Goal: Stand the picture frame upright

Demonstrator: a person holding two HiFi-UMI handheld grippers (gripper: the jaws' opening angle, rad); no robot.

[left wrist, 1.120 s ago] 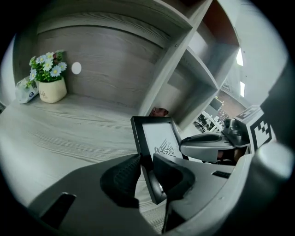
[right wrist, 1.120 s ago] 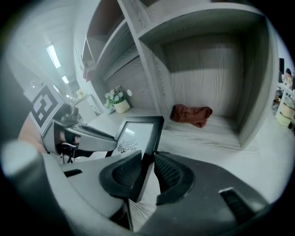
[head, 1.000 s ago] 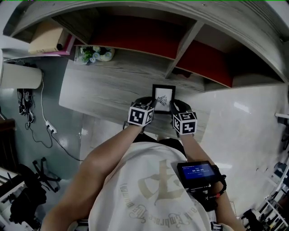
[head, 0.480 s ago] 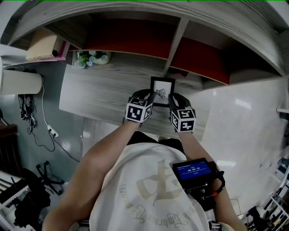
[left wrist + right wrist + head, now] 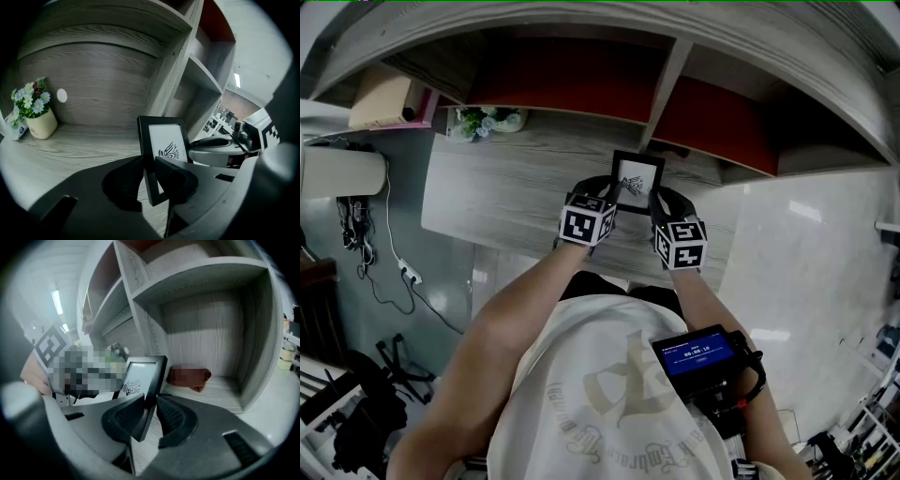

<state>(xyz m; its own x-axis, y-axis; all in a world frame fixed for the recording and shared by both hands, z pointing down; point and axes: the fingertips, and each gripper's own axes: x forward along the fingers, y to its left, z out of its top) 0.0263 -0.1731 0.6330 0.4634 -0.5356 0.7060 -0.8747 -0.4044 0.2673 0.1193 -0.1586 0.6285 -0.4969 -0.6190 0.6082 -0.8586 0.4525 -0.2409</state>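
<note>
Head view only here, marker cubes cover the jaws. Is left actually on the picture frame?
Observer: Yes, the left gripper has the picture frame's left edge between its jaws; they're closing on it.
Operator: Right?
Observer: The right gripper pinches the frame's right edge, jaws closing too.
Operator: Upright yet?
Observer: Nearly; the left gripper view shows it leaning slightly.

Small pot of flowers (image 5: 33,112) on wood-grain shelf (image 5: 89,147)
</note>
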